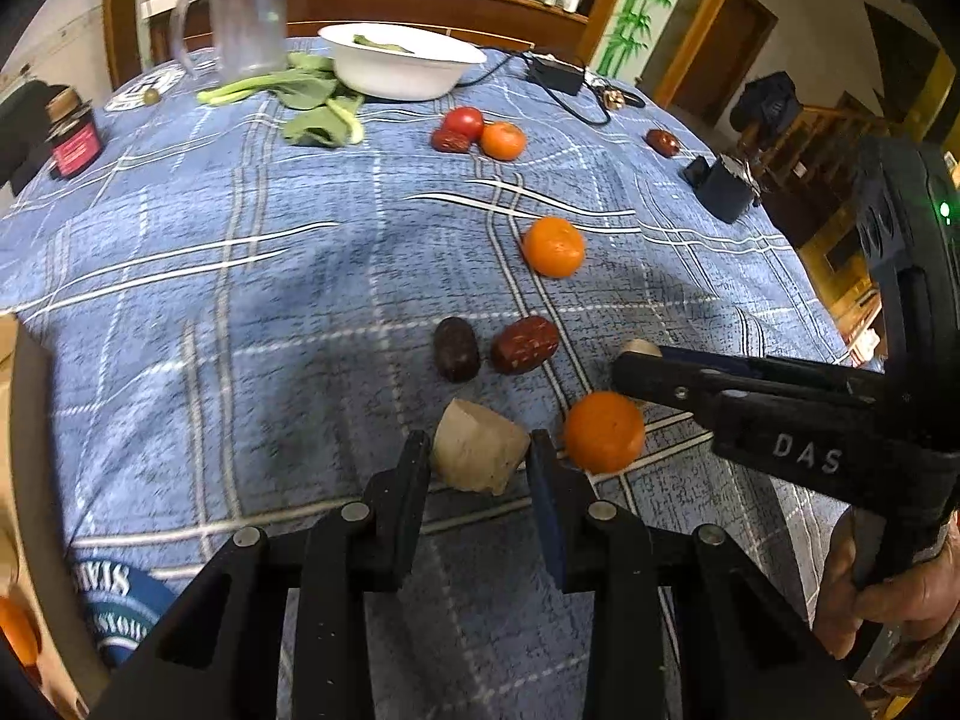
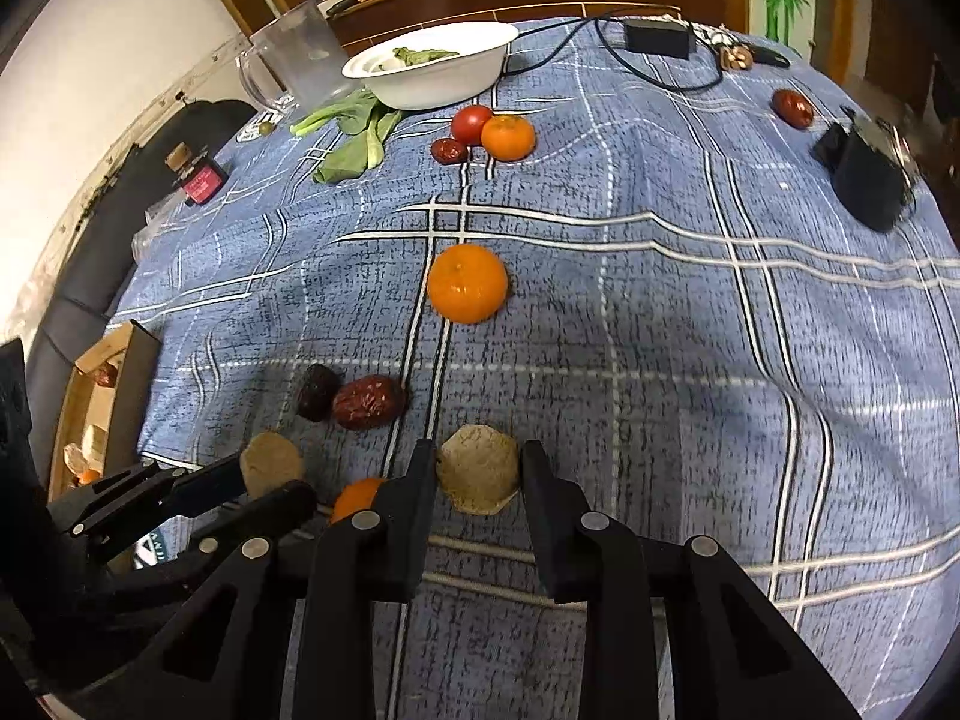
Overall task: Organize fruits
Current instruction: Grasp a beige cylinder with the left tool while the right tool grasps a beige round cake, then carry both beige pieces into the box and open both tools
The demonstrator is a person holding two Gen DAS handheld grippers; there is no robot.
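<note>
In the left wrist view my left gripper (image 1: 477, 450) is shut on a beige chunk (image 1: 480, 459), pads pressing both its sides just above the blue checked cloth (image 1: 240, 300). A mandarin (image 1: 603, 432) lies right beside it. My right gripper (image 1: 636, 360) comes in from the right with a second beige chunk (image 1: 639, 348) at its tip. In the right wrist view the right gripper (image 2: 477, 456) is shut on that flat beige chunk (image 2: 477, 471), and the left gripper (image 2: 270, 483) holds its own chunk (image 2: 270, 462) at the lower left. A red date (image 1: 525, 345) and a dark date (image 1: 456, 348) lie just beyond.
Another mandarin (image 1: 553, 246) sits mid-table. Farther back are a tomato (image 1: 465, 122), a mandarin (image 1: 503, 140), a date (image 1: 451, 141), a white bowl (image 1: 402, 69), greens (image 1: 312, 96) and a clear jug (image 1: 246, 18). A black box (image 1: 726, 189) stands right; a cardboard box (image 2: 102, 396) left.
</note>
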